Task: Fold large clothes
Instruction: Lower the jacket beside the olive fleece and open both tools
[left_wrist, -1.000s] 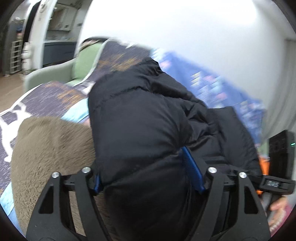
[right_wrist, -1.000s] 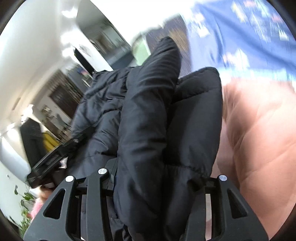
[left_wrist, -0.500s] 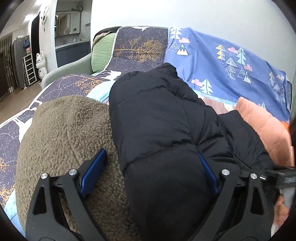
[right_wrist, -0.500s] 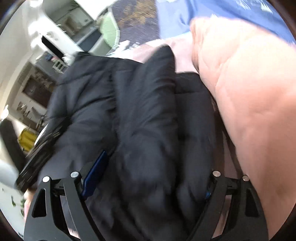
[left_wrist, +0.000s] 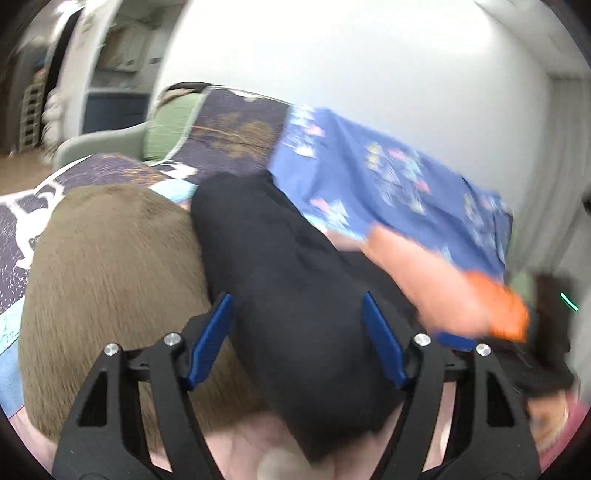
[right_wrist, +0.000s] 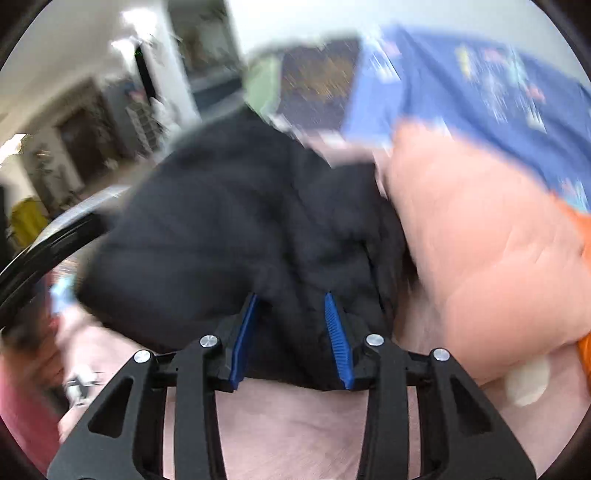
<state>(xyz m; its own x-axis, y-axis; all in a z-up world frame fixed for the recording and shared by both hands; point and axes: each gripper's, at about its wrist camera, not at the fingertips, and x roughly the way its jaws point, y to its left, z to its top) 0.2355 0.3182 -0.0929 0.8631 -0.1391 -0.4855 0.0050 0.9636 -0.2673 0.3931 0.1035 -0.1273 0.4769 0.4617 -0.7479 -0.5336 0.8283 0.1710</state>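
We have the black quilted puffer jacket (left_wrist: 295, 295) bunched in the centre of both views, lying on the bed between a brown fleecy garment (left_wrist: 110, 266) at the left of the left wrist view and a peach-pink padded garment (right_wrist: 480, 258) at the right of the right wrist view. Our left tongs (left_wrist: 295, 336) sit at the lower middle of their frame with the blue pads (left_wrist: 210, 339) set wide on either side of a thick roll of the jacket; the fabric fills the gap, but motion blur keeps us from telling whether the pads actually press it, so we cannot say if they grip or merely straddle it. Our right tongs (right_wrist: 291, 332) at the lower middle of their frame stand narrower, and a fold of the jacket's near edge runs between the blue ribbed pads (right_wrist: 336, 339), so we judge them clenched on that edge. Taking both near corners like this makes sense to us: a bulky coat slides and springs open, so two holds on one hem keep it level while the layer is carried over. The blue tree-print sheet (left_wrist: 388, 177) fills the upper right of the left wrist view, and the dark purple patterned cover (left_wrist: 236, 129) lies at upper centre, behind the jacket. The neighbouring garments crowd the jacket closely, which we think risks snagging them in the fold.
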